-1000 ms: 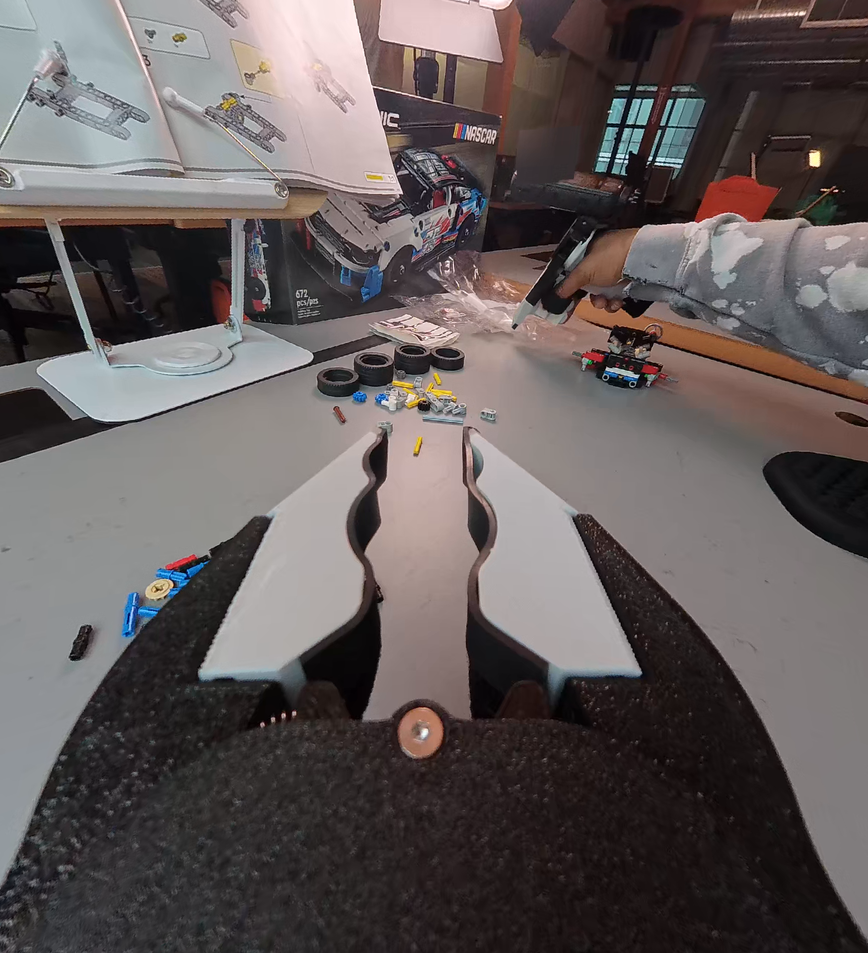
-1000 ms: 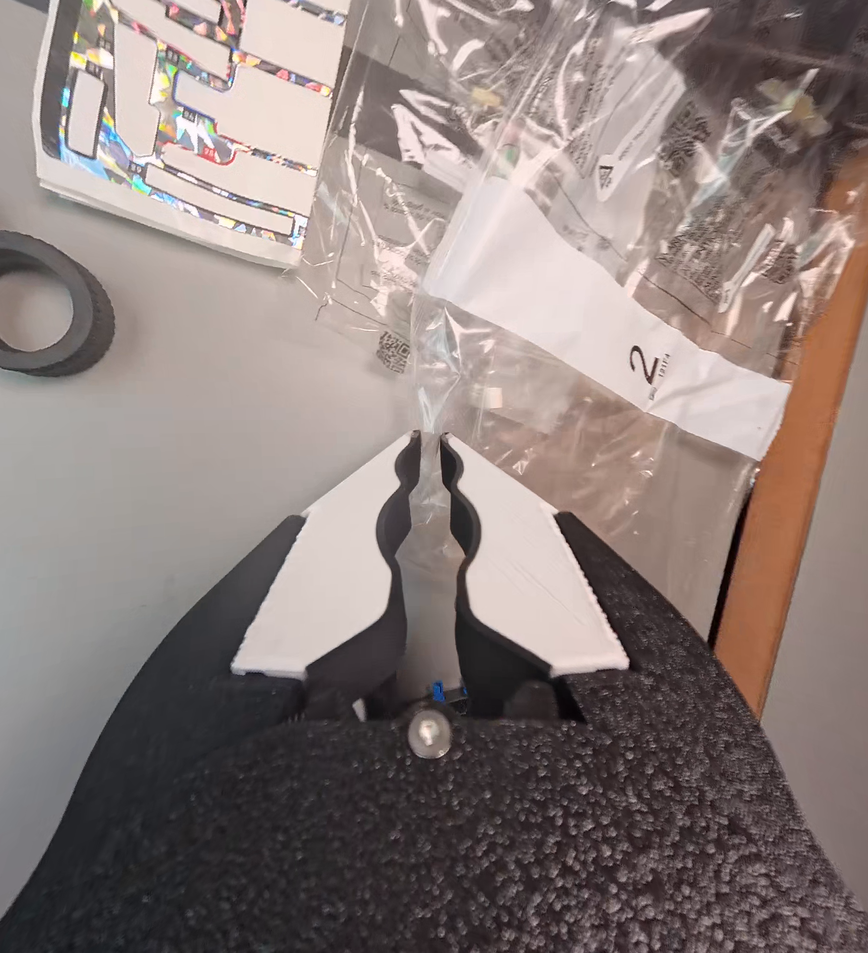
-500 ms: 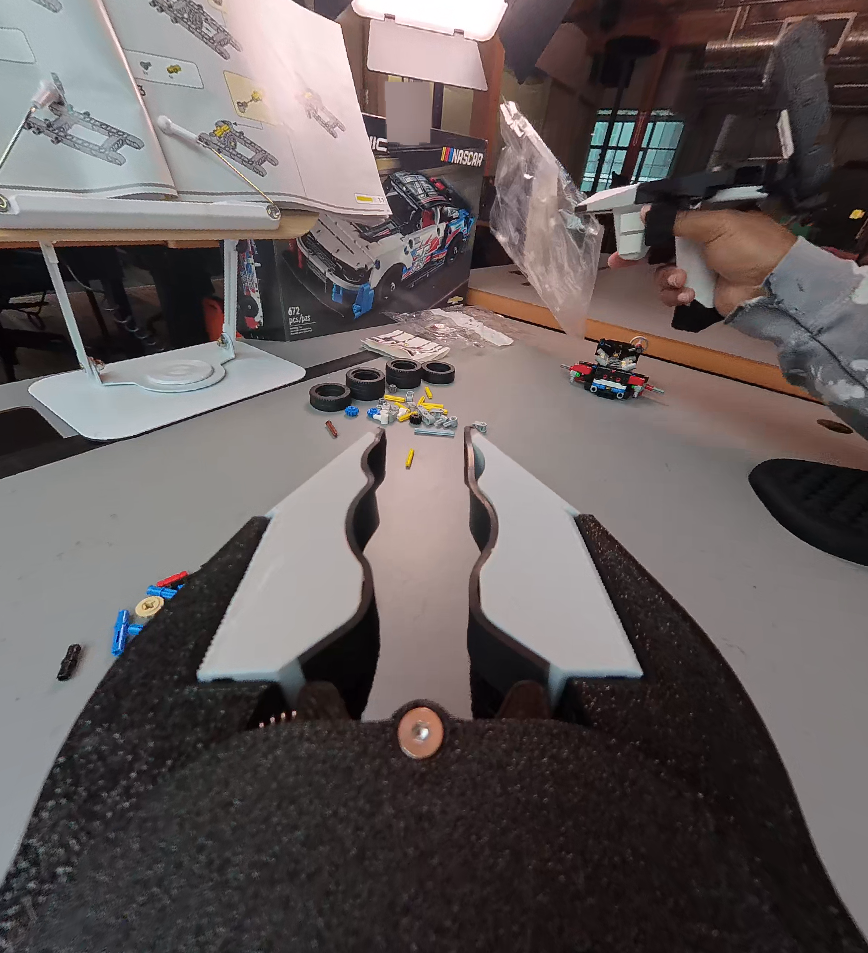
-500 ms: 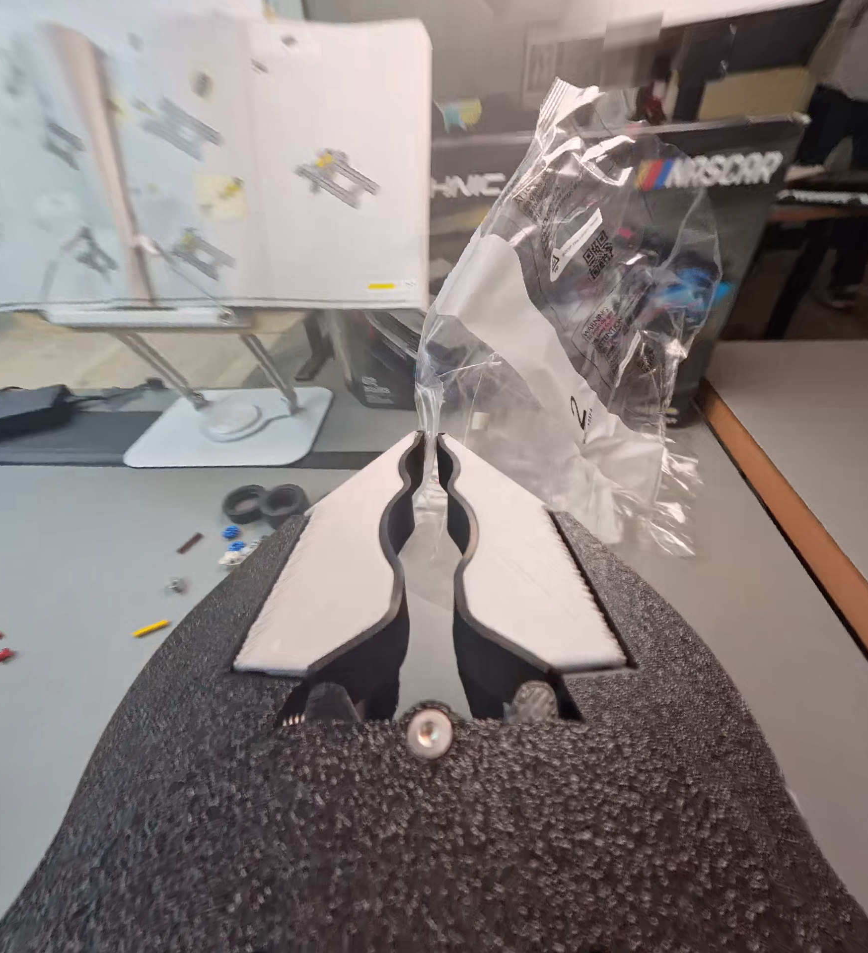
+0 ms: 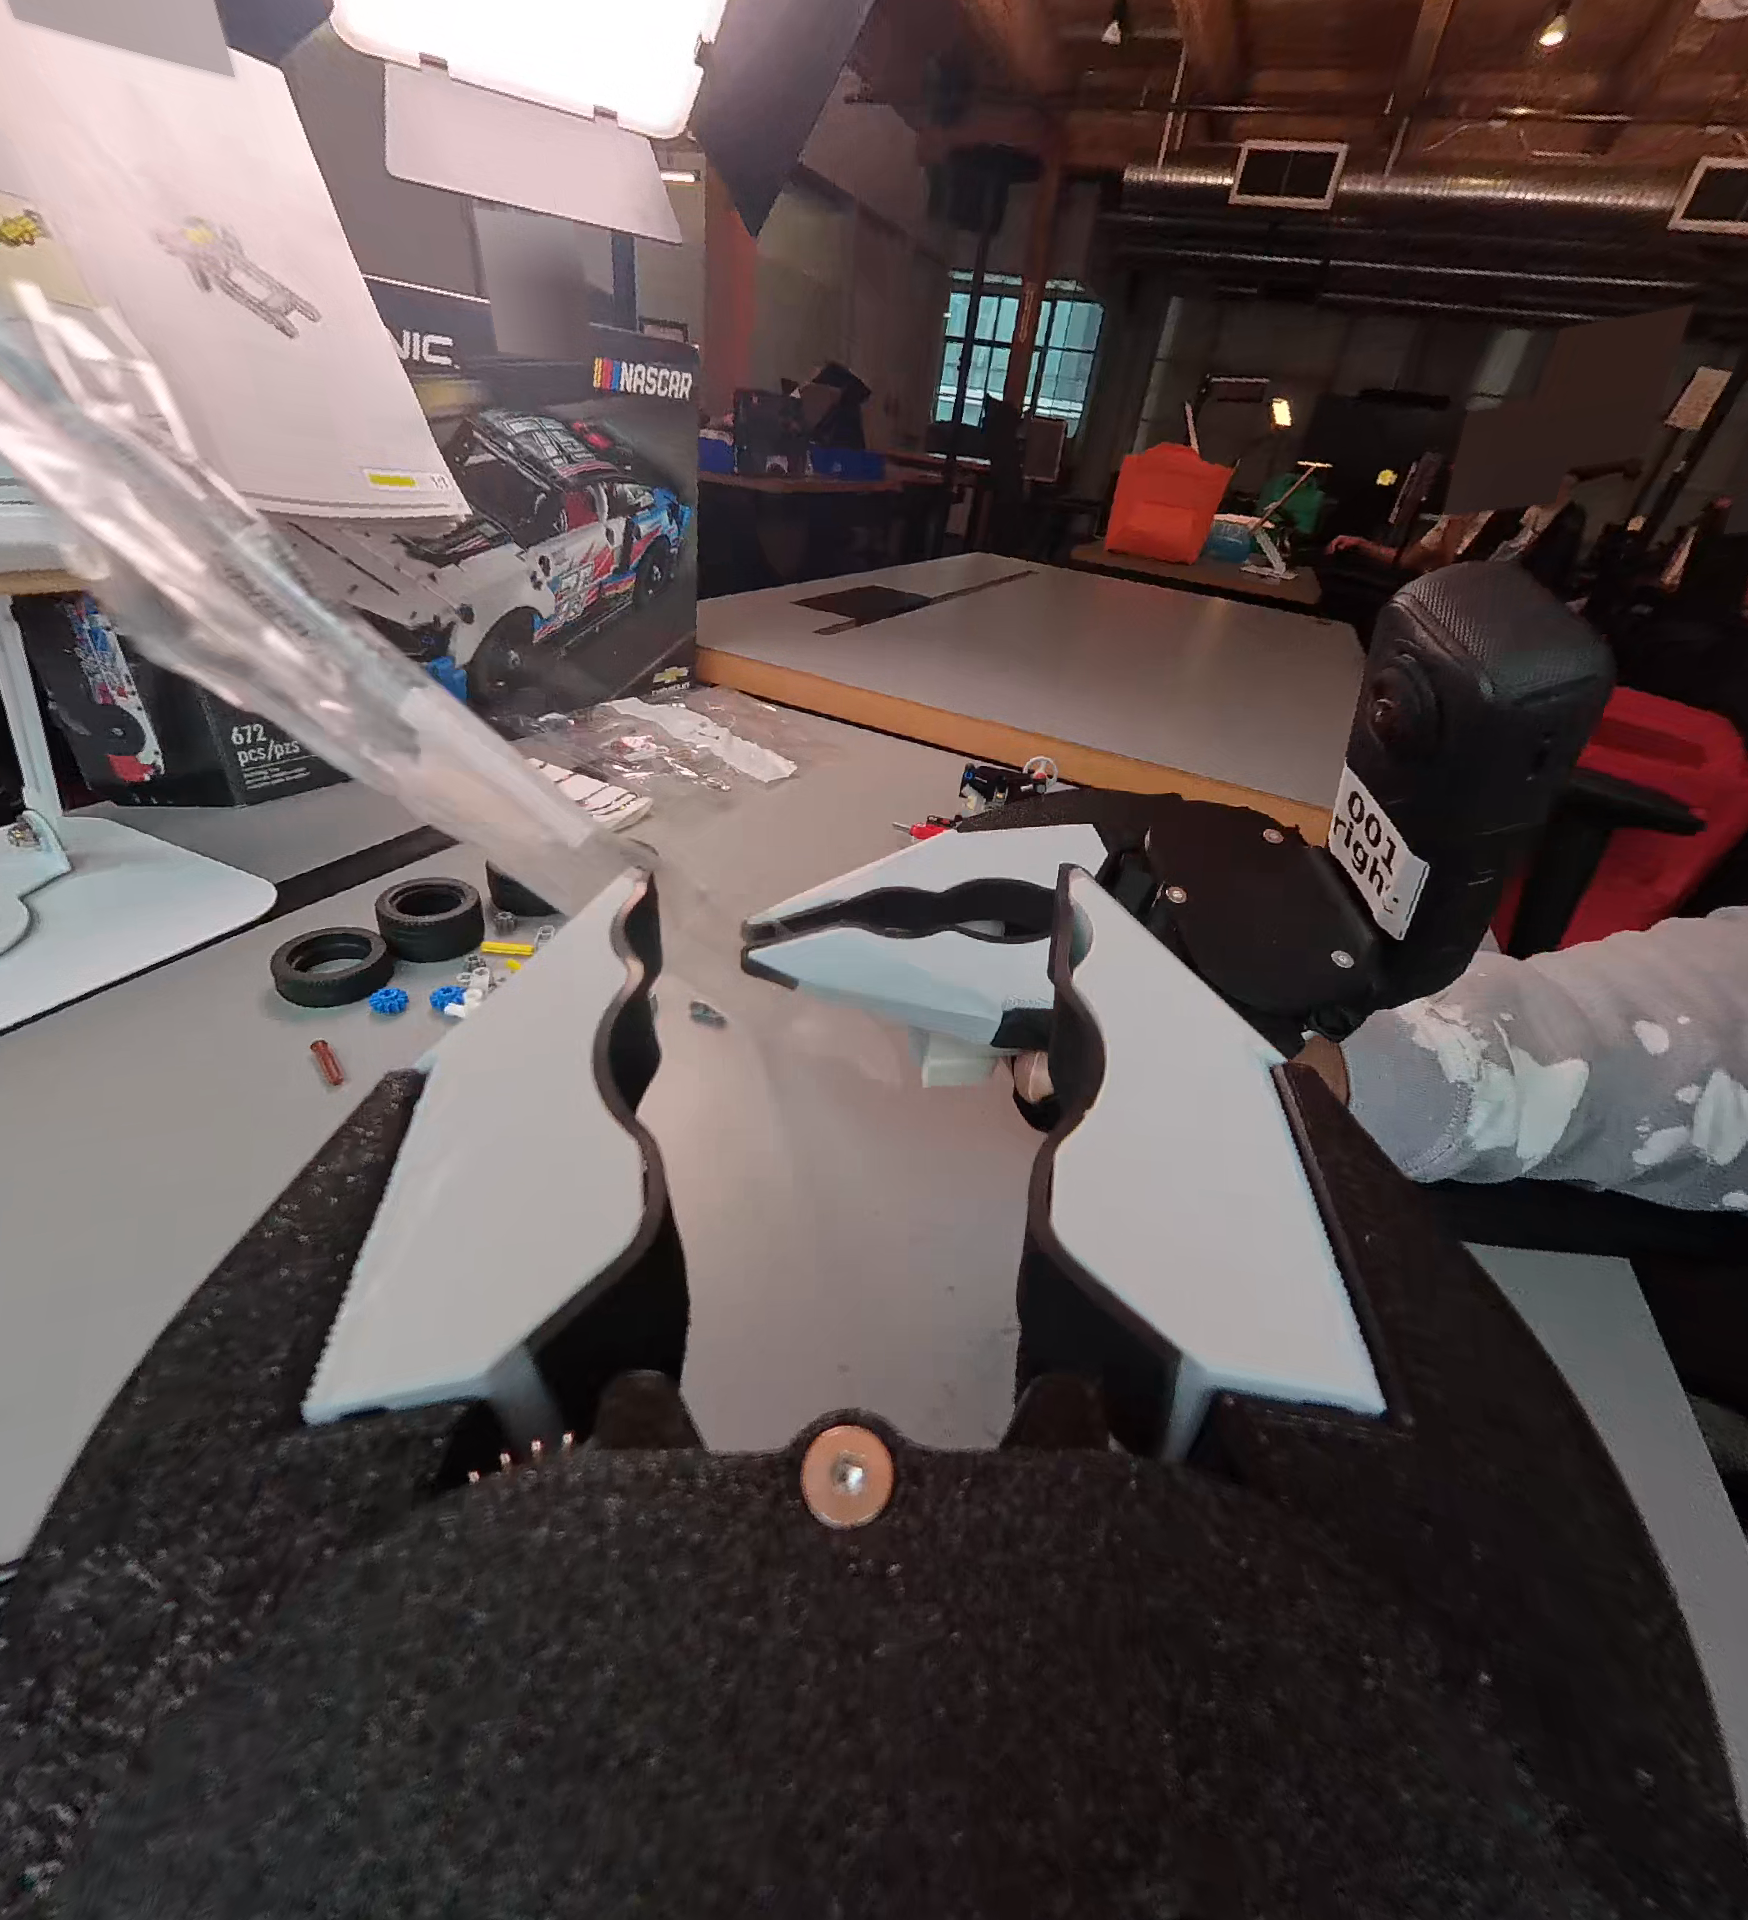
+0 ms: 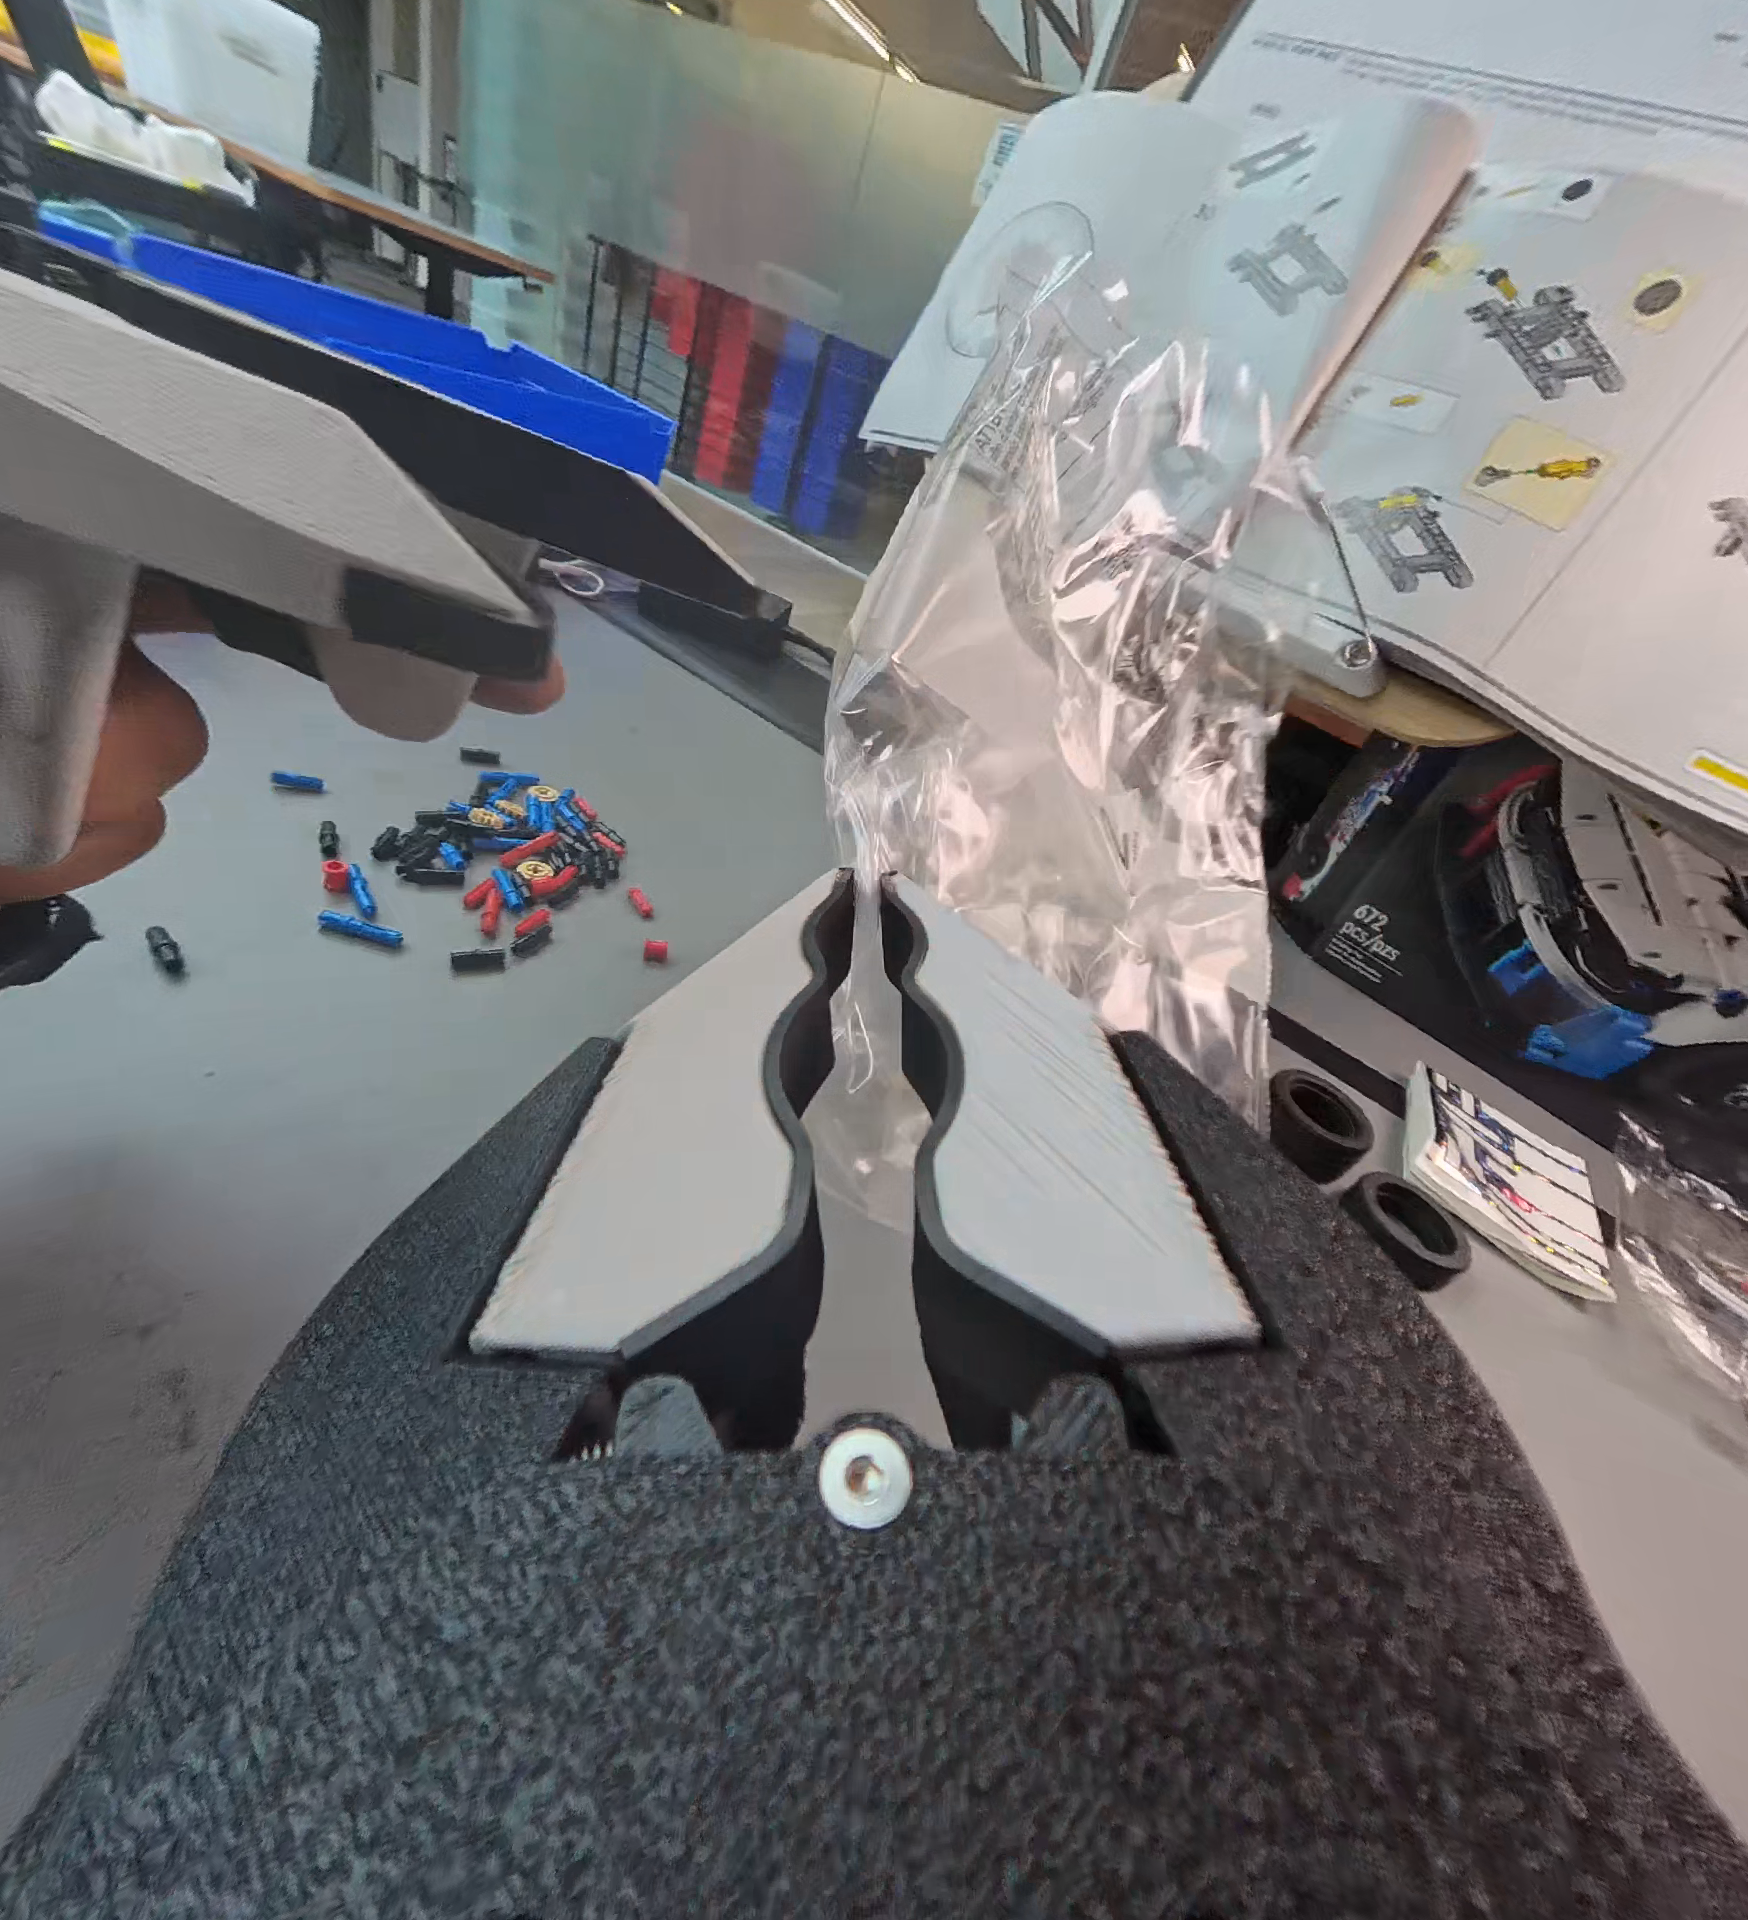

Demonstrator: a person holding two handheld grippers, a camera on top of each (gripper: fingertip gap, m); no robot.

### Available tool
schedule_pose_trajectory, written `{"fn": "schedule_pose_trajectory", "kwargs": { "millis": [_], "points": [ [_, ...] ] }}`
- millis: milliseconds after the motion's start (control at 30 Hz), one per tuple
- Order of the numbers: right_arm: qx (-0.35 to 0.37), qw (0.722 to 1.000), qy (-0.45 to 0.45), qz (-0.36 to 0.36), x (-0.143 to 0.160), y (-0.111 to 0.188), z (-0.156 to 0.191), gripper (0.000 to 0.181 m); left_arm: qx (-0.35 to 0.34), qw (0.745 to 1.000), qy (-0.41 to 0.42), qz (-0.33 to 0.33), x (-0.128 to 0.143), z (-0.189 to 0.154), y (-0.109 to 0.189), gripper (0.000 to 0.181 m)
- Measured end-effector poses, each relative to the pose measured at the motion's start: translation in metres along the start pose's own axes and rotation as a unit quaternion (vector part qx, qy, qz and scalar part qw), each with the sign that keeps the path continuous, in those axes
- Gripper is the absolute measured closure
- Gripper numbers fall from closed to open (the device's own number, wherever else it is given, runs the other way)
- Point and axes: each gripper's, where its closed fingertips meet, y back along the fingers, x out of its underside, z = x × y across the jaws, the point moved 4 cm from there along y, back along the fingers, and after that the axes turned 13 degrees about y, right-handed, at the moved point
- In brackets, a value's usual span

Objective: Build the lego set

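Note:
My right gripper (image 6: 865,881) is shut on the edge of a clear plastic parts bag (image 6: 1057,623), which hangs up and to the right of its tips. In the left wrist view the right gripper (image 5: 751,940) sits between the fingers of my left gripper (image 5: 854,881), and the bag (image 5: 257,613) stretches up to the left, past the left fingertip. My left gripper is wide open and holds nothing. It also shows at the upper left of the right wrist view (image 6: 652,615). A small part-built model (image 5: 1005,781) stands on the table behind.
Black tyres (image 5: 330,966) and small loose parts (image 5: 465,992) lie ahead on the grey table (image 5: 174,1195). A pile of blue, red and black pins (image 6: 506,862) lies to the left. The set box (image 5: 537,540), the instruction booklet (image 6: 1576,364) on its stand, a sticker sheet (image 6: 1514,1195) and another bag (image 6: 1743,1278) stand behind. One gripper's finger ends stand about 6 centimetres off the other's.
The right gripper lifted the bag off the table and brought it over, down between the left gripper's fingers. The left gripper has opened wider.

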Motion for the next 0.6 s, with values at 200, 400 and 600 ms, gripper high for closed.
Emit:
{"fn": "schedule_pose_trajectory", "kwargs": {
  "millis": [200,400,600],
  "points": [
    [-0.002,0.997,0.064,-0.038,-0.021,0.009,0.019,0.177,-0.053,0.992,0.113,-0.021,-0.004,0.033,0.019,0.115],
    [0.008,0.967,0.241,-0.077,-0.034,0.015,0.051,0.178,0.019,0.962,0.268,-0.049,-0.009,0.049,0.03,0.127],
    [-0.069,0.957,0.264,-0.098,-0.034,0.018,0.08,0.171,0.026,0.98,0.196,-0.023,-0.006,0.053,0.04,0.168]
  ]
}}
